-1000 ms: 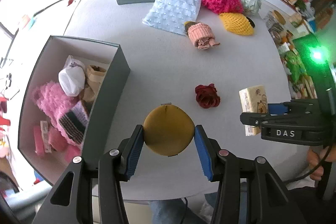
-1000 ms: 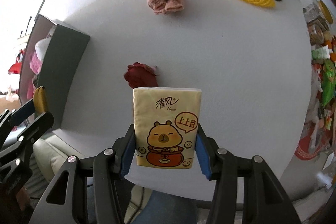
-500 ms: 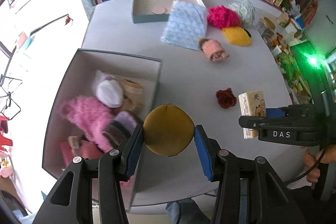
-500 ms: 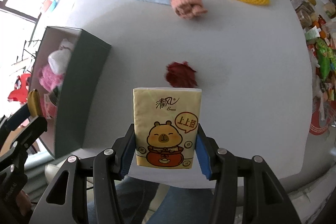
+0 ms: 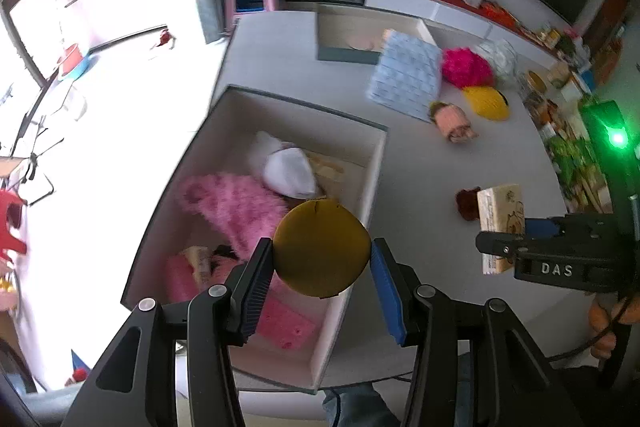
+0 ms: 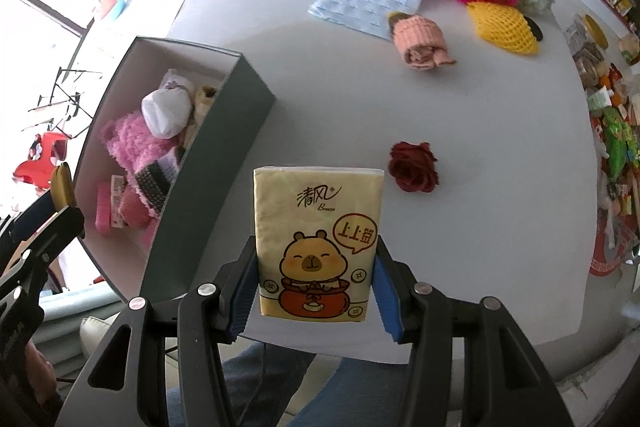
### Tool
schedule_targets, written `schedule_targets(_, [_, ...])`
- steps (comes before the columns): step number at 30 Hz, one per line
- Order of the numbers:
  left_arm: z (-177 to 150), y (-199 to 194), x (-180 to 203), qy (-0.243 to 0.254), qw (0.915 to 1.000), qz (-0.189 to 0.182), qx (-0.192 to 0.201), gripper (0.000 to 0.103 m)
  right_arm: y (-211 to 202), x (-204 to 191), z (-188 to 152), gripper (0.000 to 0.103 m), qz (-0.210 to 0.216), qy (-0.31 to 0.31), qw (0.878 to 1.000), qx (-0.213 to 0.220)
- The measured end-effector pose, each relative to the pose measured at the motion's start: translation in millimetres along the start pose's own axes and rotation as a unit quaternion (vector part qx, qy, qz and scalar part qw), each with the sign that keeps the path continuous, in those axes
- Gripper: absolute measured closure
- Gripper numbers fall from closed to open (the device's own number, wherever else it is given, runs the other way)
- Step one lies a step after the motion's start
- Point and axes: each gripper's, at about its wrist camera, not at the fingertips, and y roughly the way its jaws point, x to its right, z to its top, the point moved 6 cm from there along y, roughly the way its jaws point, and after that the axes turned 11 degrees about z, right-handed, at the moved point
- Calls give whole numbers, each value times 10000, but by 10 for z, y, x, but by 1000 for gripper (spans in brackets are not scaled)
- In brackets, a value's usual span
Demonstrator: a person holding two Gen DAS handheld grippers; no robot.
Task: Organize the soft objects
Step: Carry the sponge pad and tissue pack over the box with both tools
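The left gripper (image 5: 322, 259) is clamped on a mustard round pad (image 5: 321, 247), held above the open grey box (image 5: 376, 163) of soft items. The right gripper (image 6: 316, 285) pinches a yellow tissue pack (image 6: 319, 227) above the white table (image 6: 500, 131), beside a red fabric rose (image 6: 413, 167).

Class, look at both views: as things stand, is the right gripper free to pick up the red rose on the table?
Probably not yet. The right gripper is shut on the tissue pack, so its jaws are full. The rose itself lies in the open on the table, with nothing over it.
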Motion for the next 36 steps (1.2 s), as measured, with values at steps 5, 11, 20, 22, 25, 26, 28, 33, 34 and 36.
schedule_targets(5, [-10,-17,-169,-236,9997,69,45,53,-12,-183,52,47,-8,-258,9996,60])
schedule_targets(11, [1,-23,-270,-407,9991,123,91,53,17,-310,82,47,7,-434,9991,21])
schedule_targets(20, [-5,-16,-360,-601,9980,152,104,53,7,-375,89,47,-33,-560,9984,-3])
schedule_targets(22, [-9,-17,-383,-620,9979,167,111,53,8,-382,88,47,-34,-564,9984,-5])
schedule_targets(25, [-12,-14,-416,-661,9976,183,103,53,11,-400,97,47,-32,-582,9983,-5])
schedule_targets(26, [-15,-13,-425,-674,9975,189,99,53,11,-405,101,47,-32,-588,9983,-5])
schedule_targets(28, [-14,-8,-448,-705,9973,195,93,53,12,-419,109,47,-36,-606,9982,-4])
schedule_targets(33, [-39,19,-569,-920,9954,258,58,53,14,-485,135,47,-56,-702,9975,-13])
schedule_targets(34, [-54,34,-615,-1006,9946,270,31,53,11,-504,141,47,-71,-739,9972,-10])
schedule_targets(36, [-86,66,-706,-1164,9927,318,-28,53,11,-541,151,47,-102,-812,9966,-19])
